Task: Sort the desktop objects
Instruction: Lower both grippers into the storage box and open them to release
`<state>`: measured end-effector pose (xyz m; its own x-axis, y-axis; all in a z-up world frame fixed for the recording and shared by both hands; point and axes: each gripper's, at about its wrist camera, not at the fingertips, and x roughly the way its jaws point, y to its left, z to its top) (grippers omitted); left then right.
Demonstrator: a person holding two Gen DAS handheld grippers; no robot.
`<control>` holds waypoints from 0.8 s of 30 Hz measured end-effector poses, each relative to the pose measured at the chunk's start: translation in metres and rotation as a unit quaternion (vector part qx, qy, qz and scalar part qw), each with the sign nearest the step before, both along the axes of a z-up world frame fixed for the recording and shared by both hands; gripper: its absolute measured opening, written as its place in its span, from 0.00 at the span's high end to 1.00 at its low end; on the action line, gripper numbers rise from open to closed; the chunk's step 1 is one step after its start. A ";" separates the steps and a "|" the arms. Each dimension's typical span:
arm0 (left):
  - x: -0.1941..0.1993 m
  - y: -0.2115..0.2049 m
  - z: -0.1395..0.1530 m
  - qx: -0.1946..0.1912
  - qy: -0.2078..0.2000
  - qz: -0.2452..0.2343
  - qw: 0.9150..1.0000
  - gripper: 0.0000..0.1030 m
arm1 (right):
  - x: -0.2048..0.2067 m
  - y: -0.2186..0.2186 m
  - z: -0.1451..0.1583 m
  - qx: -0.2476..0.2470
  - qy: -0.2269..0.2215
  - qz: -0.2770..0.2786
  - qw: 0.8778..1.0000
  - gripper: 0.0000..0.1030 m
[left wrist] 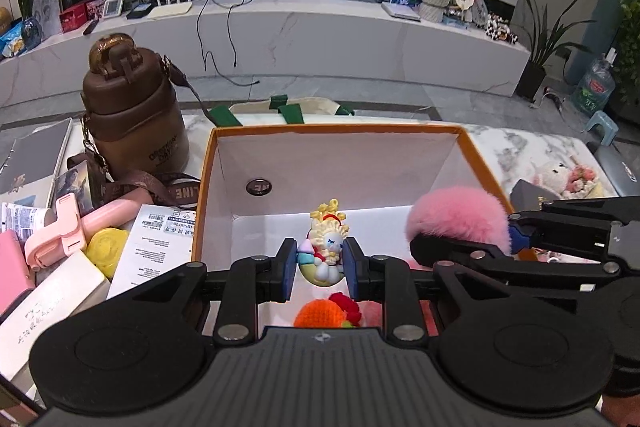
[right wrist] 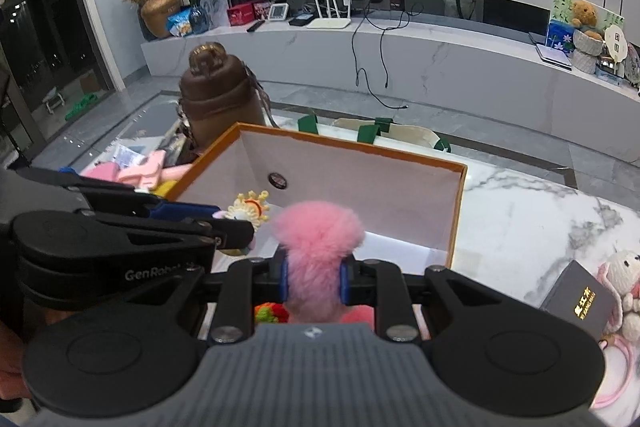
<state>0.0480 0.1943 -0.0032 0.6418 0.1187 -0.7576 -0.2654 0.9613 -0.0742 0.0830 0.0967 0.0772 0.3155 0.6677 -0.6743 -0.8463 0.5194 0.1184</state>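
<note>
From the left wrist, the left tool [left wrist: 319, 269] is closed on a small yellow-haired doll figurine [left wrist: 326, 251] above the orange-rimmed white cardboard box [left wrist: 340, 151], which sits on the white marble counter [left wrist: 532, 151] crowded at left by a brown strapped water bottle [left wrist: 134, 115]. From the right wrist, the right tool [right wrist: 314, 281] clamps a fluffy pink pompom [right wrist: 318, 247] over the box's near edge, the left tool just beside it; bare counter lies right of the box up to a black gift box [right wrist: 580, 301].

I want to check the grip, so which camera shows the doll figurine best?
Left wrist: the figurine sits centred, face on, between the left gripper pads. Right wrist shows only its yellow head behind that gripper's fingers.
</note>
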 end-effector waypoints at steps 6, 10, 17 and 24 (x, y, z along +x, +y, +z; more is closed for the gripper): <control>0.011 0.005 -0.006 -0.010 0.017 0.011 1.000 0.73 | 0.010 0.010 -0.007 0.000 0.008 -0.013 1.000 0.77; 0.017 0.007 -0.011 -0.014 0.035 0.010 0.999 0.73 | 0.017 0.015 -0.012 -0.005 0.014 -0.021 1.000 0.77; 0.023 0.013 -0.021 -0.021 0.053 0.012 0.998 0.73 | 0.020 0.025 -0.020 -0.017 0.022 -0.018 0.999 0.77; 0.025 0.013 -0.023 -0.022 0.058 0.010 0.998 0.73 | 0.023 0.031 -0.024 -0.032 0.026 -0.017 0.999 0.75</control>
<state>0.0727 0.2074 -0.0259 0.5480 0.0949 -0.8311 -0.2929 0.9524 -0.0843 0.1057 0.1276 0.0535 0.3015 0.6118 -0.7313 -0.8211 0.5565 0.1270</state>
